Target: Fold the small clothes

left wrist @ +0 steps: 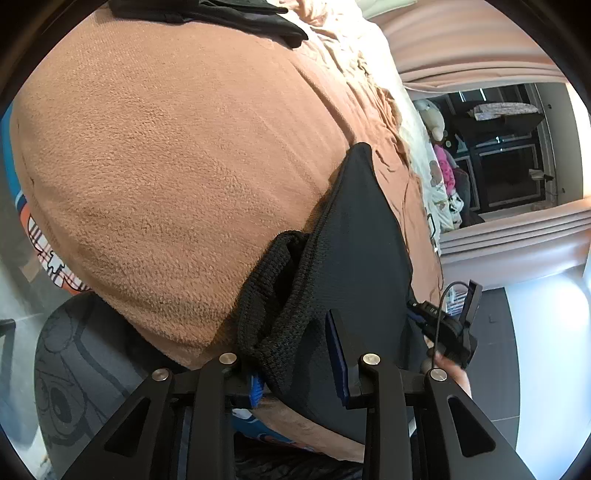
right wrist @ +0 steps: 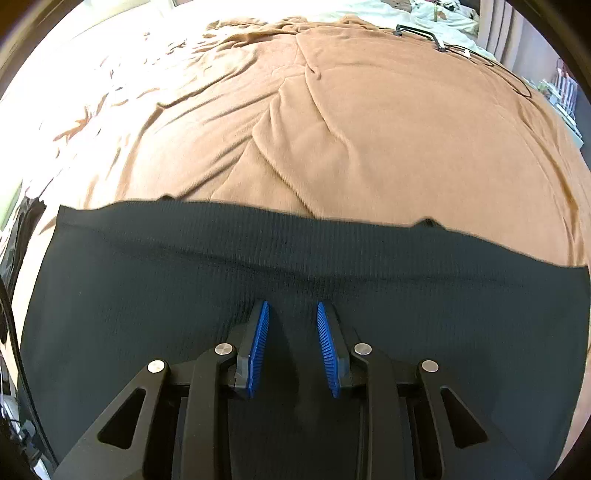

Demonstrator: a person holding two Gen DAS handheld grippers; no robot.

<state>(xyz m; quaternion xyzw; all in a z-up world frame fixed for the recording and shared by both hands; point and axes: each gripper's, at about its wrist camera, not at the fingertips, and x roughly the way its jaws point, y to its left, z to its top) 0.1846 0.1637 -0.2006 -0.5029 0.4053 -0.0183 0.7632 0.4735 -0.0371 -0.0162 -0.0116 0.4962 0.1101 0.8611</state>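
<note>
A dark ribbed garment [right wrist: 295, 266] lies spread flat on the brown blanket [right wrist: 369, 129], its long edge running across the right wrist view. My right gripper [right wrist: 291, 310] hovers open just over its middle, nothing between the blue pads [right wrist: 260, 343]. In the left wrist view the same garment [left wrist: 354, 240] is seen from its end, and its bunched ribbed band [left wrist: 273, 295] sits between the spread fingers of my left gripper [left wrist: 295, 350], which is open. The left pad is mostly hidden by the cloth.
More black clothes [left wrist: 207, 14] lie at the far end of the blanket [left wrist: 166, 147]. A black cable [right wrist: 443, 44] trails across the bed's far right. Printed bedding [left wrist: 37, 240] hangs at the left edge. Soft toys [left wrist: 439, 125] and curtains [left wrist: 480, 48] stand beyond the bed.
</note>
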